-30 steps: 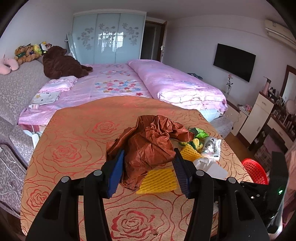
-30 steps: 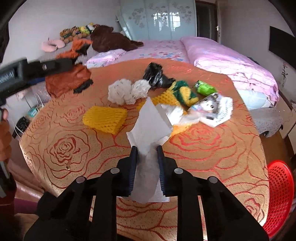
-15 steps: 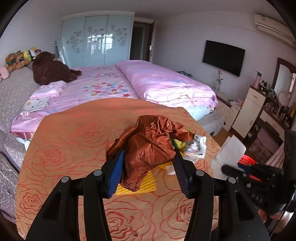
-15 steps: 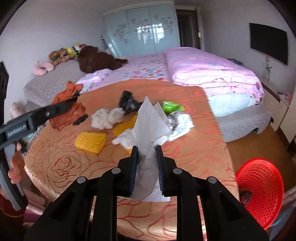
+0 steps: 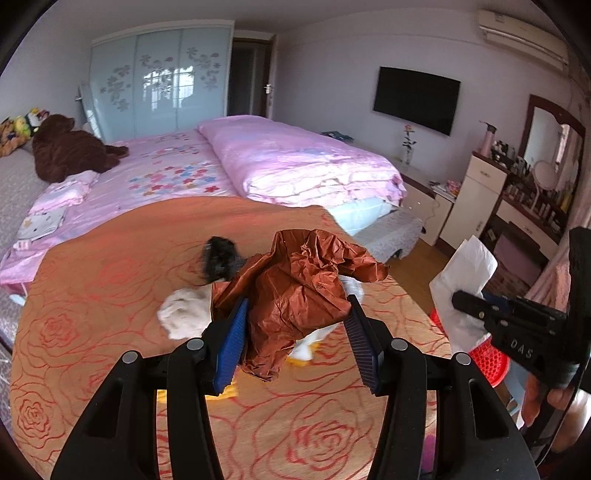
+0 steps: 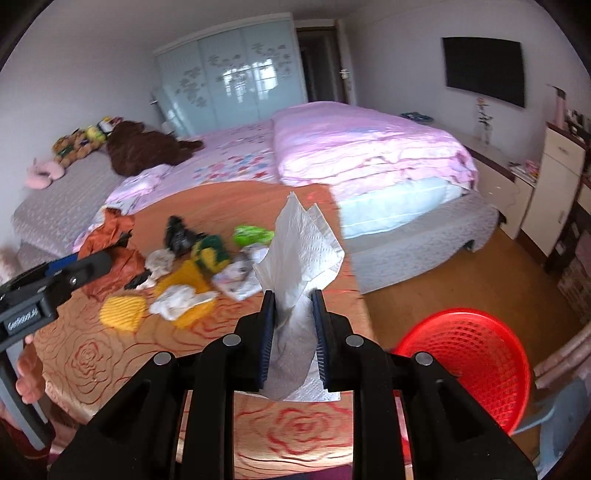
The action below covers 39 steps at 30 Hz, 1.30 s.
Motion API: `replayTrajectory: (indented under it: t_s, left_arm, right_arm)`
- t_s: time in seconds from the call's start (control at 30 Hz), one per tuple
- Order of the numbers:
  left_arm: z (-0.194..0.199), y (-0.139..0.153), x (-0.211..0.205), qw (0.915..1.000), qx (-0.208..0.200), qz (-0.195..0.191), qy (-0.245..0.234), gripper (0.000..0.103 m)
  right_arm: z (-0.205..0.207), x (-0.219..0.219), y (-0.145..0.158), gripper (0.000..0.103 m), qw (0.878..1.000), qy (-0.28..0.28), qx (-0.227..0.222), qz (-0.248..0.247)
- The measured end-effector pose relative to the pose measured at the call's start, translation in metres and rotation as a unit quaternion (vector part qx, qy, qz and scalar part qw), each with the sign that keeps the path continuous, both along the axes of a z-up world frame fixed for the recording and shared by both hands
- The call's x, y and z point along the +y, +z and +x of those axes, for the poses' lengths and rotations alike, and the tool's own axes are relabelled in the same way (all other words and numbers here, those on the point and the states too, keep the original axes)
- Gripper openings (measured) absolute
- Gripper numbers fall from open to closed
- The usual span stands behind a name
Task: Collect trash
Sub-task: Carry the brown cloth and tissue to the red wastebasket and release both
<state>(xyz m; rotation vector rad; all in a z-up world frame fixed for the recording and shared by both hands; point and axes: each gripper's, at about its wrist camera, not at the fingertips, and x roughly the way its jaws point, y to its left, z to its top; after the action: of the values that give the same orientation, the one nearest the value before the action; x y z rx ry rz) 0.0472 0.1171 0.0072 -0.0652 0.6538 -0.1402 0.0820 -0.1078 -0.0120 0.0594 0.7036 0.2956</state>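
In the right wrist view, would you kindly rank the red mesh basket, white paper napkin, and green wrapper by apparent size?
1. Red mesh basket.
2. White paper napkin, though its nearness to the camera inflates it.
3. Green wrapper, clearly smallest.

Far side of the room: a bed [image 5: 177, 173] with a pink folded quilt [image 5: 295, 162] on its right half and a brown plush toy [image 5: 66, 151] at far left. Sliding wardrobe doors [image 5: 159, 81] stand behind. A black television [image 5: 416, 99] hangs on the right wall, with an air conditioner [image 5: 521, 33] above it. A mirrored dressing table [image 5: 546, 155] is at far right.
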Motion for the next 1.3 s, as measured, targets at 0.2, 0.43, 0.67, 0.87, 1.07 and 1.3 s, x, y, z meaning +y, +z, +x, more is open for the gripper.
replayTrajectory:
  t_s: [0.2,0.43,0.67,0.87,1.07,1.3]
  left_arm:
    - [0.007,-0.005,-0.033,0.9994,0.005,0.003,-0.033,0.050]
    - [0.017,-0.010,-0.089,0.9958,0.016,0.008,-0.090,0.050]
    - [0.029,-0.018,-0.147,0.9883,0.033,0.010,-0.149,0.050]
    - [0.041,-0.033,-0.185,0.9801,0.064,-0.002,-0.188,0.050]
    - [0.045,-0.051,-0.214,0.9723,0.086,0.003,-0.217,0.050]
    - [0.046,-0.067,-0.238,0.9650,0.102,0.017,-0.241,0.051]
  right_arm:
    - [0.001,-0.042,-0.001,0.020,0.998,-0.056,0.003,-0.001]
    - [-0.004,-0.093,-0.002,0.020,0.993,-0.118,0.001,0.000]
    - [-0.010,-0.134,-0.007,0.020,0.986,-0.168,0.004,0.003]
    - [-0.011,-0.159,-0.020,0.020,0.980,-0.196,0.014,0.008]
    - [-0.008,-0.174,-0.032,0.021,0.977,-0.211,0.032,0.015]
    - [-0.004,-0.185,-0.047,0.022,0.974,-0.219,0.057,0.025]
